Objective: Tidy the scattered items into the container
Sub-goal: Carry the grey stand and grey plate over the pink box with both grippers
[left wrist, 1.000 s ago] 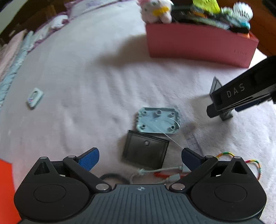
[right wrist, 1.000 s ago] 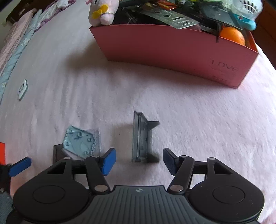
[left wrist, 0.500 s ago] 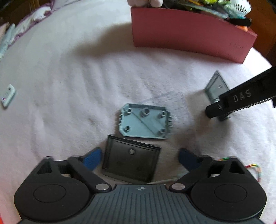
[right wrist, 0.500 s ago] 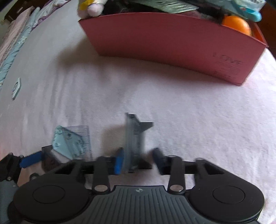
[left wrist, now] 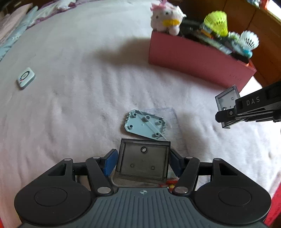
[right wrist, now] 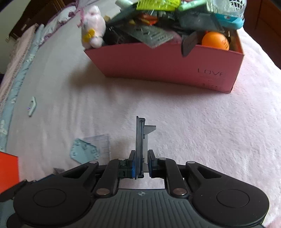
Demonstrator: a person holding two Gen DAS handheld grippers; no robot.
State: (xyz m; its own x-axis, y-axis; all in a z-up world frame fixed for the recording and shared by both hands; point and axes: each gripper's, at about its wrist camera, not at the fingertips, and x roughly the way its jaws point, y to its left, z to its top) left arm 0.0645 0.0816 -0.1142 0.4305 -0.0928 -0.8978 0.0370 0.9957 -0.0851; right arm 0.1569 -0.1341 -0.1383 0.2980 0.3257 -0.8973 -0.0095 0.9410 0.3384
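My left gripper is shut on a dark smoky plastic tray and holds it flat above the bed. A pale blue plastic plate lies just beyond it on a clear ruler sheet. My right gripper is shut on a smoky grey plastic cover, held upright on edge; it also shows in the left wrist view. The pink box stands ahead, heaped with items.
A pink plush toy sits at the box's left end. A small white square device lies far left on the pink bedspread. An orange object is at the left edge. Wooden furniture stands behind the box.
Both grippers closed on their pieces and lifted them. The left took the dark tray, the right took the upright grey cover. Both views now tilt up toward the box.
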